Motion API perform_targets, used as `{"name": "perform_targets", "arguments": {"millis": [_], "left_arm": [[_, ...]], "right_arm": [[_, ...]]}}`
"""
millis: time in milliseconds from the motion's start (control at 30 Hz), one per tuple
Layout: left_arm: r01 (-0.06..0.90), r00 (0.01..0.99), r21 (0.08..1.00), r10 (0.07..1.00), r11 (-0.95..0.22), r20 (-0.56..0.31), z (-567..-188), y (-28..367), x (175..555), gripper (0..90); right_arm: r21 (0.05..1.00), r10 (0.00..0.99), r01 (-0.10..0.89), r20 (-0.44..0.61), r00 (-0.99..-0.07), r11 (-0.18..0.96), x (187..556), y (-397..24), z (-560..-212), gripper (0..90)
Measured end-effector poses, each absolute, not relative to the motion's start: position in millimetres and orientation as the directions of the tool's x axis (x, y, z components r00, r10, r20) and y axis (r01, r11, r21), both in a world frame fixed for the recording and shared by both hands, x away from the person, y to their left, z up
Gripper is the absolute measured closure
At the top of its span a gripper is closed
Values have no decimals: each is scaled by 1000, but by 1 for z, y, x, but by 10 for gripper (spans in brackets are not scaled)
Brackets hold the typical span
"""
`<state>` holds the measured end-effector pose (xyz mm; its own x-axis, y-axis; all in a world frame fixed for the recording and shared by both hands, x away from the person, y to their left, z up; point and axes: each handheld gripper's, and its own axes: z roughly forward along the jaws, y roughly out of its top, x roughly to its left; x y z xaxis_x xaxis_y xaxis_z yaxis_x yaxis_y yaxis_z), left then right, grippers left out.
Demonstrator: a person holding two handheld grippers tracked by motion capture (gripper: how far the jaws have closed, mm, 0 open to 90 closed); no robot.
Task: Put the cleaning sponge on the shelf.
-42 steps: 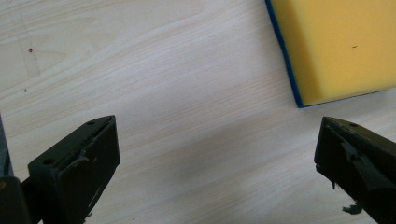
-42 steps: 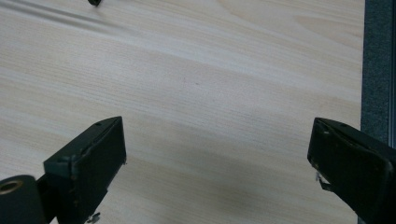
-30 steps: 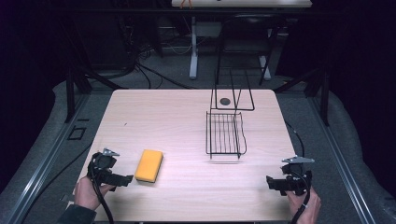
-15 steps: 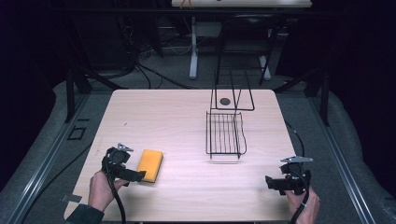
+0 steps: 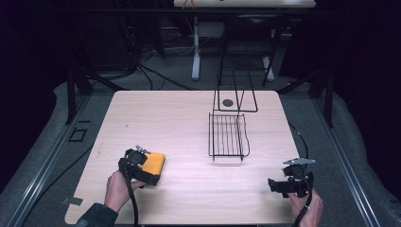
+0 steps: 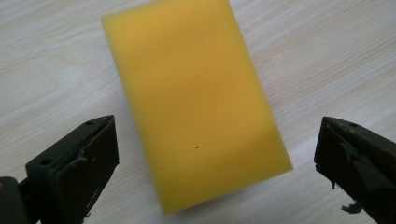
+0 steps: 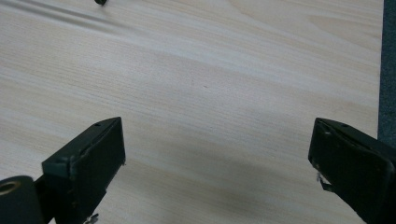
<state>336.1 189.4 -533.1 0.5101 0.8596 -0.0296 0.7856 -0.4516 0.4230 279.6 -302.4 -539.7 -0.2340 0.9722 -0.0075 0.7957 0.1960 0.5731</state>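
Observation:
A yellow sponge [image 5: 152, 163] lies flat on the wooden table [image 5: 179, 123] at the front left. My left gripper [image 5: 147, 176] hovers right over its near end, open. In the left gripper view the sponge [image 6: 191, 98] lies between and beyond the wide-spread jaws of my left gripper [image 6: 217, 172], which do not touch it. My right gripper [image 5: 274, 185] rests near the front right corner, open, pointing left. In the right gripper view the jaws of my right gripper [image 7: 217, 172] stand far apart over bare wood.
A black wire rack [image 5: 228, 136] lies on the table right of centre, with a taller wire frame [image 5: 235, 94] behind it. A small dark round object [image 5: 228, 102] sits inside that frame. The table's right edge [image 7: 380, 60] runs close beside the right gripper.
My left gripper has moved right from the table's left edge to the sponge and now hangs over its near end. The right gripper has stayed put.

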Motion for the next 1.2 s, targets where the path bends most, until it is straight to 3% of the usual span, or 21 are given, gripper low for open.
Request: {"name": "perform_targets", "arguments": {"millis": [233, 367, 633, 1200], "left_arm": [[806, 501, 379, 865, -454, -29, -543, 190, 341, 15], [807, 511, 365, 859, -463, -41, -545, 189, 341, 122], [803, 516, 372, 856, -466, -41, -545, 188, 339, 182], [766, 541, 424, 841, -483, -21, -529, 187, 333, 202]], "right_arm": [[568, 971, 798, -4, -241, 200, 280, -303, -541, 41], [565, 970, 800, -2, -242, 201, 280, -302, -541, 46], [564, 969, 800, 0, -246, 203, 280, -303, -541, 53], [556, 967, 804, 2, -256, 212, 280, -304, -539, 57]]}}
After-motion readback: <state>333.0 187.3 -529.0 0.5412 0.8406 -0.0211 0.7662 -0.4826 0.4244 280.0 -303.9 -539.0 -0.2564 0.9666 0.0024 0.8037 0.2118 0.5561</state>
